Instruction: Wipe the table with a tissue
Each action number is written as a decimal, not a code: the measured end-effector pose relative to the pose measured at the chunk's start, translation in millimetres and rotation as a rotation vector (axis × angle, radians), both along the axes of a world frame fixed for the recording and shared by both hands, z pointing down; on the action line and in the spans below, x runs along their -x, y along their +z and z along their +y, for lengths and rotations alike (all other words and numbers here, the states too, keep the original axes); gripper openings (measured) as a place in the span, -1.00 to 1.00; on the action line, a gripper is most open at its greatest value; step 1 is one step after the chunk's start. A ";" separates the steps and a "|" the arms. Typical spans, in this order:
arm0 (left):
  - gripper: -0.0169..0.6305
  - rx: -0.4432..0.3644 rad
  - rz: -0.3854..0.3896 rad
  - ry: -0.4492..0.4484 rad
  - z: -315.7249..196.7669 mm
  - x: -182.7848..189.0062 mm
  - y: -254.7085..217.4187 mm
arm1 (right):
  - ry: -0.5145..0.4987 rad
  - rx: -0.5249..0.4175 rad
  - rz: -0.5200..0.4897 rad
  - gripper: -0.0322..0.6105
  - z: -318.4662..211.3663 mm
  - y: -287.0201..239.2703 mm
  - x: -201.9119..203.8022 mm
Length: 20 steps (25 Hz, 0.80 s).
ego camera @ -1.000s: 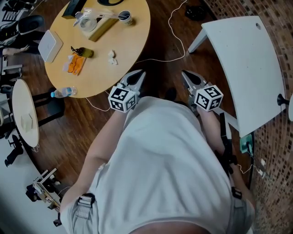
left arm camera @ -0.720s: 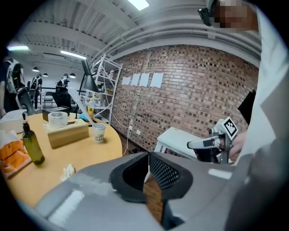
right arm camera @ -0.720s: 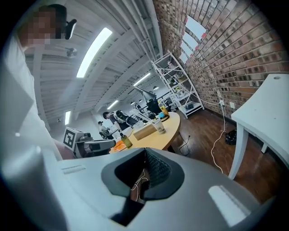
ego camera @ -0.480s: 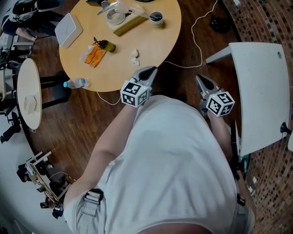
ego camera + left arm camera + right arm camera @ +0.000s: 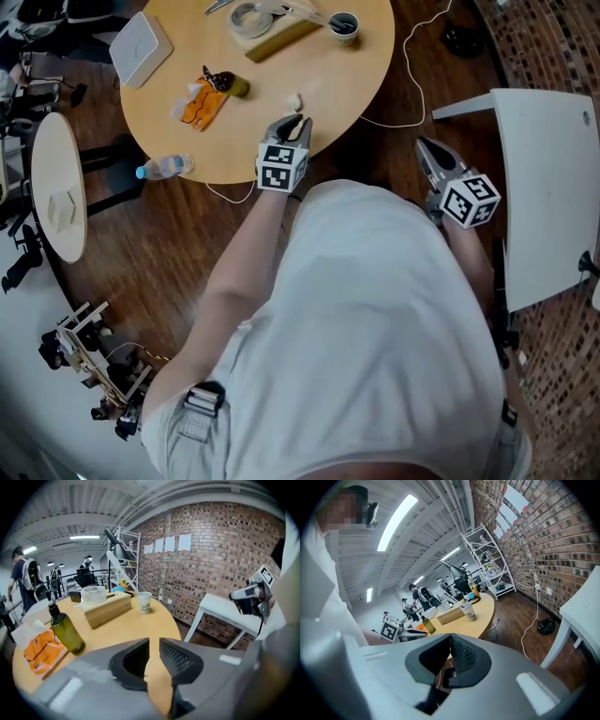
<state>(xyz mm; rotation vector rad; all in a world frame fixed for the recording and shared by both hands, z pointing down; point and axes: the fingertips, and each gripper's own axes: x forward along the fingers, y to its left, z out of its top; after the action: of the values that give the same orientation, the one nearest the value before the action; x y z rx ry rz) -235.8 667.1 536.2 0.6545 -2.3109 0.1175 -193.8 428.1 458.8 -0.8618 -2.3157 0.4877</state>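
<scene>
A small crumpled white tissue (image 5: pixel 294 100) lies near the front edge of the round wooden table (image 5: pixel 356 84). My left gripper (image 5: pixel 296 123) reaches over that edge, tilted downward, with its tips just short of the tissue. Its jaws are opening, and in the left gripper view (image 5: pixel 154 649) a narrow gap shows between them with only bare tabletop behind. The tissue itself is hidden there below the jaws. My right gripper (image 5: pixel 424 146) hangs over the wooden floor to the right of the table. Its jaws stand together, empty, in the right gripper view (image 5: pixel 449 654).
On the table are a wooden tissue box (image 5: pixel 281 33), a tape roll (image 5: pixel 248 17), a paper cup (image 5: pixel 343 25), a green bottle (image 5: pixel 227 85), an orange packet (image 5: pixel 201 105) and a white box (image 5: pixel 141 47). A white table (image 5: pixel 548 187) stands at the right. Cable (image 5: pixel 412 56) trails on the floor.
My left gripper has moved forward and down from the floor side onto the table edge, up to the tissue, and its jaws have parted. The right gripper shifted a little.
</scene>
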 end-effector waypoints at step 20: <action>-0.30 0.429 0.164 0.585 45.2 33.1 100.5 | 0.274 -0.017 0.085 -0.87 -19.7 15.1 1.9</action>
<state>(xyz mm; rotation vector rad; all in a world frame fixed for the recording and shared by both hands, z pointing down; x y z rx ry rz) -268.9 712.3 636.7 1.0419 -1.7924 0.7745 -195.7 408.4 473.9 -0.5061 -2.3657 0.6069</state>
